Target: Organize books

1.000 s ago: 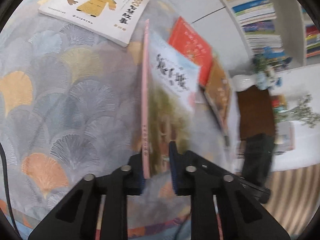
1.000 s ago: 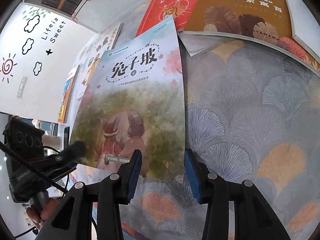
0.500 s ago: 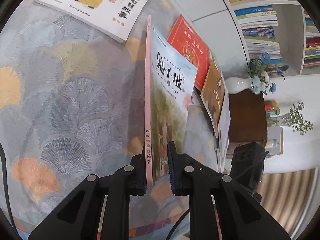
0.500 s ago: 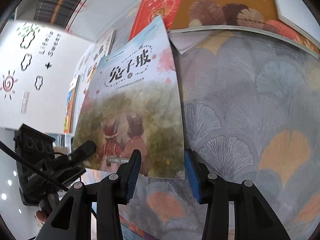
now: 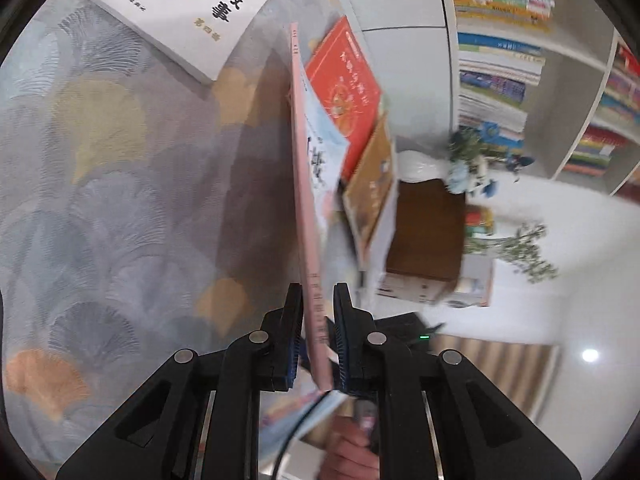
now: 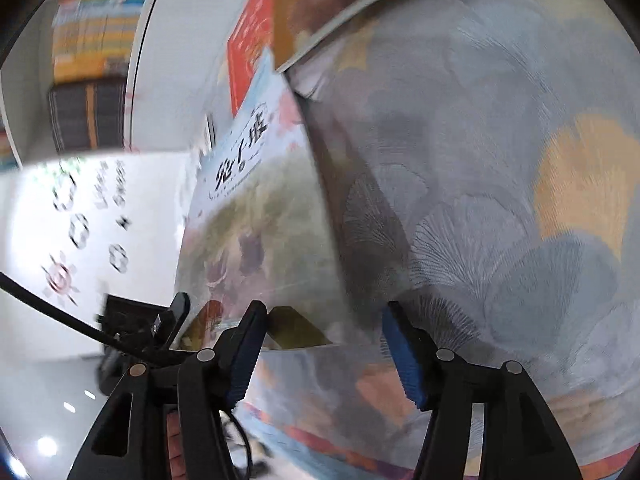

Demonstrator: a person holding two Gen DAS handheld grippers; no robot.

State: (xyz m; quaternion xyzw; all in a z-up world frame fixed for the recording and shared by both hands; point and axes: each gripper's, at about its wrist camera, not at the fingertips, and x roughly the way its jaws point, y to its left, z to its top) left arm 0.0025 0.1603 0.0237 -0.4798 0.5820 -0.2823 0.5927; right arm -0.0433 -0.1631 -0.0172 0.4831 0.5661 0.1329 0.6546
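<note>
Edgewise, thin glossy pink-spined book (image 5: 310, 216) in left fingers (image 5: 292, 320); right fingers (image 6: 400, 344) just widening, w/ nothing between.

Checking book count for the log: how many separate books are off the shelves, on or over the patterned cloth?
4: pink-spined book in the left gripper, white book top left, red book and brown book beyond. Others may be hidden.

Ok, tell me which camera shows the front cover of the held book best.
The right wrist view: the book faces it, title and picture visible though blurred. The left wrist view shows it nearly edge-on, pink spine clamped in the left gripper, cover foreshortened.
</note>
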